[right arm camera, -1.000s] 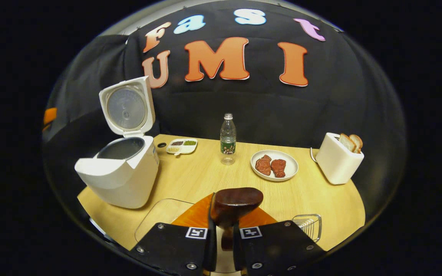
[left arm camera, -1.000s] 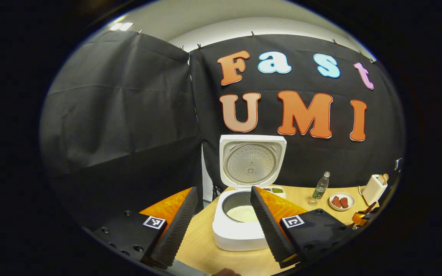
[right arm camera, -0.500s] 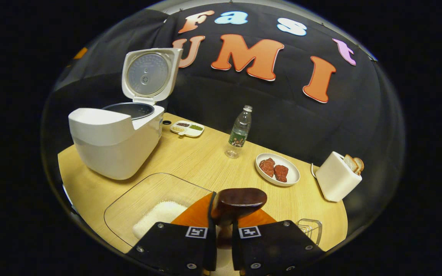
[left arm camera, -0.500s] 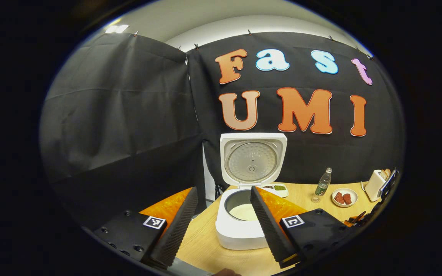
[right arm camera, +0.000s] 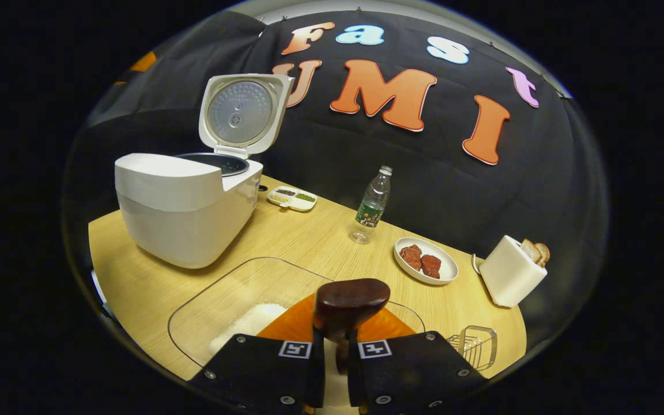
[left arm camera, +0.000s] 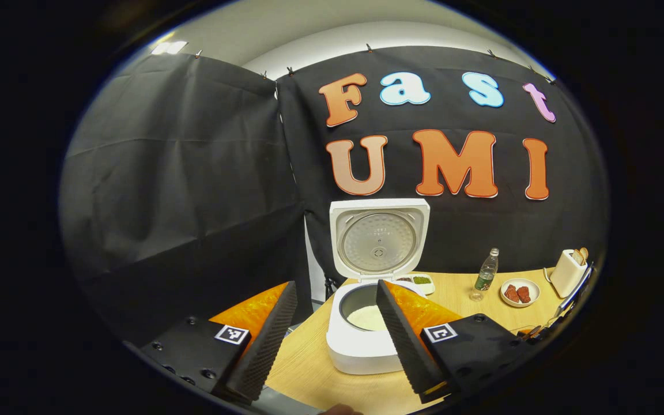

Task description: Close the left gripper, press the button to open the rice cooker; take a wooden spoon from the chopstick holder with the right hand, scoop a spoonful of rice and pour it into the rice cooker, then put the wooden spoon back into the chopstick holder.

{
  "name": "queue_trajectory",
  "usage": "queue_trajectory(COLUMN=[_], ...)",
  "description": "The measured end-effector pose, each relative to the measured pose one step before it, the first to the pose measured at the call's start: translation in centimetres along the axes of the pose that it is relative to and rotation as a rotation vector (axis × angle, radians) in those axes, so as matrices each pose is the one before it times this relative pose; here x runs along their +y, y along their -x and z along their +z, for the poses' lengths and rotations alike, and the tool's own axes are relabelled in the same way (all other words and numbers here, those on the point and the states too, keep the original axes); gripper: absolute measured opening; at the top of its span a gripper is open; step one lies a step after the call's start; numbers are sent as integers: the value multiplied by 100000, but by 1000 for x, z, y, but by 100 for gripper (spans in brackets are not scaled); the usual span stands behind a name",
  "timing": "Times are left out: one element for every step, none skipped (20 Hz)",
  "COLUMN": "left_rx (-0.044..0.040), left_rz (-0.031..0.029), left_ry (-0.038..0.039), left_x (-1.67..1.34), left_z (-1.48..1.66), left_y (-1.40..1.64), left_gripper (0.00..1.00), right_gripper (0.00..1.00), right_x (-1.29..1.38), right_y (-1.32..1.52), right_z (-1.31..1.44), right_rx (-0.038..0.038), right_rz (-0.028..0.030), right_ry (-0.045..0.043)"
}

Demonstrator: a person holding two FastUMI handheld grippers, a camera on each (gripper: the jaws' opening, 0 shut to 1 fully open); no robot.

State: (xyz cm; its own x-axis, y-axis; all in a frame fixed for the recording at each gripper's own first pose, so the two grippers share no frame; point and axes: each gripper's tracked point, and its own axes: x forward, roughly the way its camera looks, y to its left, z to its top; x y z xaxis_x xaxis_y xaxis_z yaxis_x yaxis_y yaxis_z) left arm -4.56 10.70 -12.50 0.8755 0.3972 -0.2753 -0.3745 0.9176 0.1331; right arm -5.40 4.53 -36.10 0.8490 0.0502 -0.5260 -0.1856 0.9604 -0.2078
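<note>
As right gripper (right arm camera: 332,369) swings from cooker (right arm camera: 185,210), jaws clamping spoon (right arm camera: 350,300) above rice tray (right arm camera: 240,311); left gripper (left arm camera: 332,340) jaws open; scoop next.

Place: a staged recording booth got up as a kitchen, not a real home.
Walls: black cloth (left arm camera: 182,173) pinned up on clips.
Table: a wooden table (right arm camera: 309,242).
Kitchen props: rice cooker (right arm camera: 185,216), toaster (right arm camera: 510,271), bottle (right arm camera: 371,206), plate (right arm camera: 425,260) of meat.

White rice cooker (right arm camera: 185,216) stands lid-up, rice inside; dark wooden spoon (right arm camera: 350,301) hangs above the glass rice dish (right arm camera: 222,294).
</note>
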Motion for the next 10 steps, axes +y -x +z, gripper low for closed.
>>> queue_trajectory(left_rx=[260,278,354,277,114,318,268,248,185,273], left_rz=[-90,170,8,124,213,158,213,67,241,124], left_ry=[98,39,128,118,280,354,392,224,59,-47], left_x=[75,141,194,63,208,177,160,98,126,133], left_z=[-133,-145,-97,-33,-43,-46,-110,-144,-114,-36], left_y=[-125,142,65,-2,-57,-35,-2,53,43,45], left_gripper=[94,94,89,94,94,89,94,94,95,95], right_gripper=[16,16,16,16,15,16,16,16,16,15], right_x=[432,550,574,531,677,701,681,520,329,228], right_y=[-5,22,63,105,51,-22,35,123,33,11], right_z=[331,120,240,18,103,-85,4,0,-79,-50], right_rx=[-282,117,22,492,448,792,903,1045,945,703], right_rz=[1332,1557,1457,1414,1792,2115,2144,1871,1280,991], right_ry=[-3293,-3206,-2528,-2650,-3055,-3495,-3504,-3571,-3368,-3442])
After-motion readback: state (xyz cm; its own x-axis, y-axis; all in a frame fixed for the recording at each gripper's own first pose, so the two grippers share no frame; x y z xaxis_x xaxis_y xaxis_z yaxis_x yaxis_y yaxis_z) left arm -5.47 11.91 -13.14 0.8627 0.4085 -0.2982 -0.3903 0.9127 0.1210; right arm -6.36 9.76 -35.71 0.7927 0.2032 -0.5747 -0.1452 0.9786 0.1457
